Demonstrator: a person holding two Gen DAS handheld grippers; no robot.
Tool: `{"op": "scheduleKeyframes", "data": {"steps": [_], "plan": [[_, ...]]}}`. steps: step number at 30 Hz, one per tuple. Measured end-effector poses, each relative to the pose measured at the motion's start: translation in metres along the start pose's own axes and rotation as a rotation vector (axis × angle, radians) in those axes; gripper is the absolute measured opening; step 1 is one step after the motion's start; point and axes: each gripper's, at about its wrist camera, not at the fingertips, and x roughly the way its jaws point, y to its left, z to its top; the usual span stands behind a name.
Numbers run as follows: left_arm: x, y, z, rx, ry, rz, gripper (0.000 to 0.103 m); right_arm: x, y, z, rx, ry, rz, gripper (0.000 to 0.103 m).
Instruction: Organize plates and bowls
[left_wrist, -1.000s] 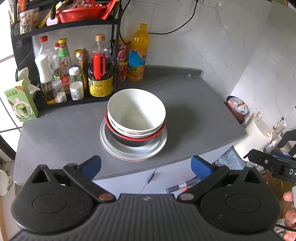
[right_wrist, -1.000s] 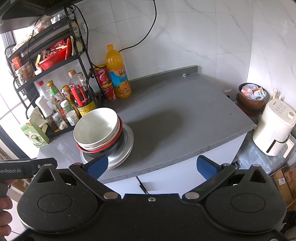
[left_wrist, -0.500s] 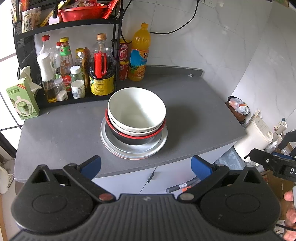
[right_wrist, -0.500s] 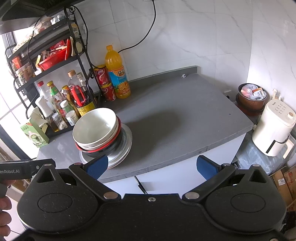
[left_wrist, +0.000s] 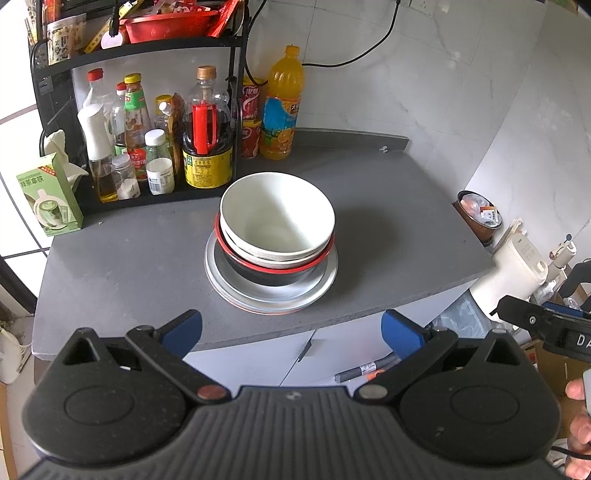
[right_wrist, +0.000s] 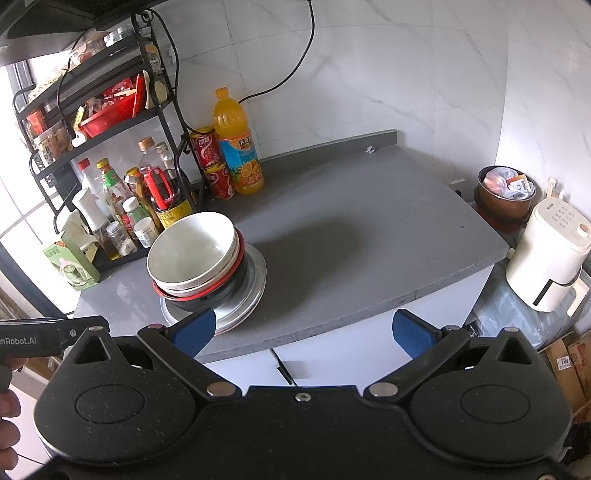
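One stack stands on the grey counter (left_wrist: 388, 229): a white bowl (left_wrist: 277, 218) on top, another white bowl under it, then a black bowl with a red rim (left_wrist: 266, 271), all on metal plates (left_wrist: 273, 299). The same white bowl (right_wrist: 192, 247) and plates (right_wrist: 251, 280) appear left of centre in the right wrist view. My left gripper (left_wrist: 291, 330) is open, held back from the counter's front edge, nothing between its blue pads. My right gripper (right_wrist: 303, 330) is open too, off the front edge and right of the stack.
A black rack (left_wrist: 140, 122) of sauce bottles fills the back left, with an orange drink bottle (left_wrist: 282, 107), red cans (left_wrist: 251, 140) and a green tissue box (left_wrist: 50, 199) beside it. A white appliance (right_wrist: 550, 251) and a full bin (right_wrist: 506, 192) sit right of the counter.
Both views have shifted only slightly; the stack sits a touch lower and nearer in the left wrist view. Both grippers stay open and the stack is untouched.
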Motion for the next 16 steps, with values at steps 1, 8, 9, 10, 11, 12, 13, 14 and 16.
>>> {"op": "scheduleKeyframes", "data": {"steps": [1, 8, 9, 10, 11, 12, 13, 14, 16], "plan": [[-0.0003, 0.0, 0.0, 0.001, 0.0, 0.0, 0.102, -0.0004, 0.0002, -0.0003, 0.0, 0.0, 0.001, 0.103], [0.0001, -0.0013, 0.0001, 0.001, -0.002, -0.002, 0.102, -0.0003, -0.0013, -0.0004, 0.004, -0.001, 0.001, 0.103], [0.0002, -0.0013, 0.001, 0.001, -0.001, -0.002, 0.102, -0.0001, -0.0015, -0.0006, 0.004, -0.001, 0.001, 0.103], [0.0005, -0.0014, 0.0013, 0.001, 0.0, -0.003, 0.102, 0.0004, -0.0026, -0.0003, 0.005, 0.001, 0.001, 0.103], [0.0009, -0.0014, 0.0016, 0.002, 0.0, -0.003, 0.102, 0.001, -0.0031, 0.0, 0.007, 0.003, -0.001, 0.103], [0.0011, -0.0015, 0.0016, 0.003, 0.001, -0.002, 0.102, 0.0018, -0.0036, 0.0003, 0.008, 0.004, -0.002, 0.103], [0.0009, -0.0016, 0.0015, 0.002, 0.0, 0.0, 0.102, 0.002, -0.004, 0.0002, 0.008, 0.005, -0.001, 0.103], [0.0015, -0.002, 0.0017, 0.002, 0.001, 0.0, 0.102, 0.0025, -0.0042, 0.0003, 0.008, 0.005, 0.0, 0.103], [0.0032, -0.0014, 0.0025, 0.002, 0.009, -0.008, 0.102, 0.0026, -0.0039, 0.0001, 0.009, 0.005, -0.002, 0.103]]}}
